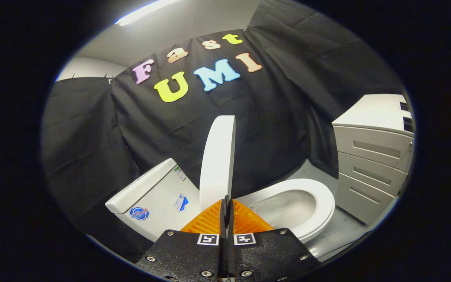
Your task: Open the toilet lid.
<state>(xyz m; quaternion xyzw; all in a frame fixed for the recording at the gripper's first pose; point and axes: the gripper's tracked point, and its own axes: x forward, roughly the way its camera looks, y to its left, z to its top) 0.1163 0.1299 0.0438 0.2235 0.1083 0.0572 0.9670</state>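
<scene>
- Fingers (210, 219) of the gripper (226, 207) are pressed together with only a thin dark seam between them; whether the lower edge of the toilet lid (217, 160) is pinched in that seam or merely stands just beyond the tips cannot be told.
- Toilet lid stands raised, seen nearly edge-on, rising straight up from just ahead of the fingertips, with the tank (153, 196) to one side of it and the seat (319, 196) to the other.
- Seat lies flat and uncovered, and the bowl (288, 207) inside it is open to view, so the lifting looks largely done.
- What seems left, by my judgement: tipping the lid the last bit back to rest against the tank, and letting go if it is held. Whether lid and tank already touch is unclear.
- Hinge area is hidden behind the fingers and the gripper body.
- Labels on the tank are too small to make out.
- Drawer cabinet (374, 156) stands well beyond the seat, against the black cloth wall (84, 137); its far side is cut off.
</scene>
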